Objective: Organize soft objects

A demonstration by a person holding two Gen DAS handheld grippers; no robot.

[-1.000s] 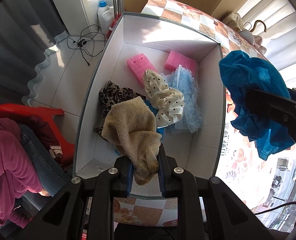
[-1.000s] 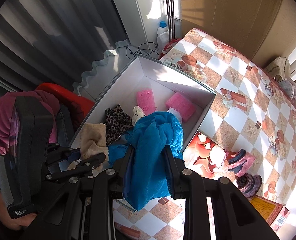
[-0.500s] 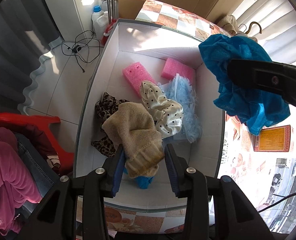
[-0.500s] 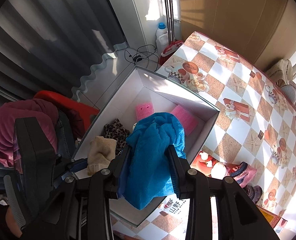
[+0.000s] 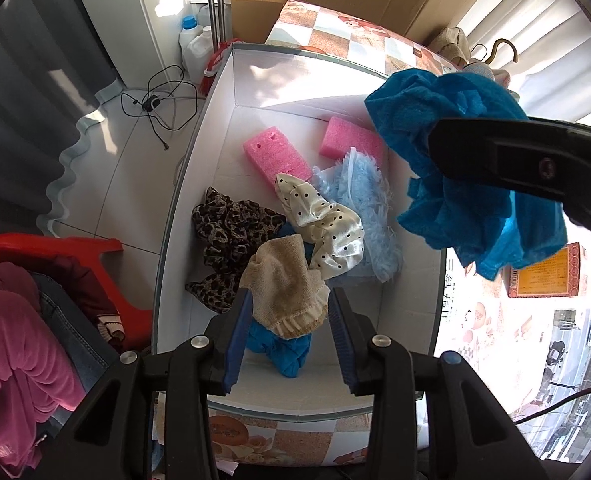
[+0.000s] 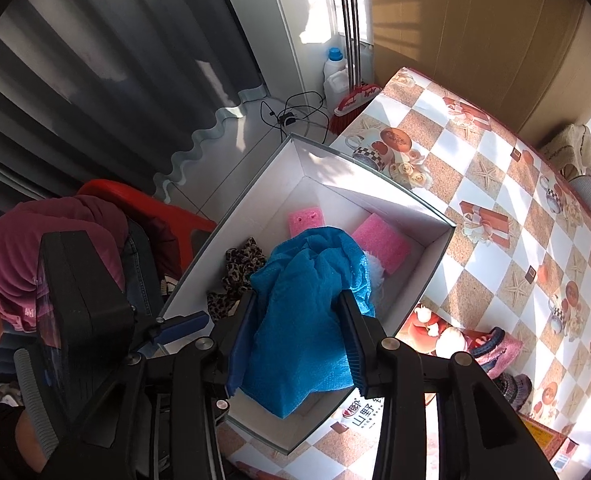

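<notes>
Left wrist view: the left gripper [image 5: 289, 312] points down into the white box [image 5: 223, 120], its jaws parted with the beige towel [image 5: 285, 290] lying loose between them; whether the blue pads [image 5: 239, 332] touch it I cannot tell. The towel rests on a heap at the near end of the box, on top of a blue cloth [image 5: 285, 350]. Just left of it lies a leopard-print fabric [image 5: 231, 236]; just beyond it a cream polka-dot fabric [image 5: 325, 228], and to the right of that a fluffy light-blue piece [image 5: 369, 208]. Two pink sponges [image 5: 275, 156] sit at the far end.

To the right, the right gripper [image 6: 297, 320] hangs over the right side of the box. Its jaws are opening, with a bright blue towel [image 6: 307, 300] bunched between them and drooping below the fingers.

The box stands at the left edge of a table with a checkered cloth [image 6: 495, 184]. On the floor to the left are a red chair [image 5: 47, 246], a tangle of black cable [image 5: 155, 100] and, against the far wall, white bottles [image 5: 193, 40] and a broom [image 6: 353, 60]. A person in a pink top [image 5: 15, 340] sits by the chair.
</notes>
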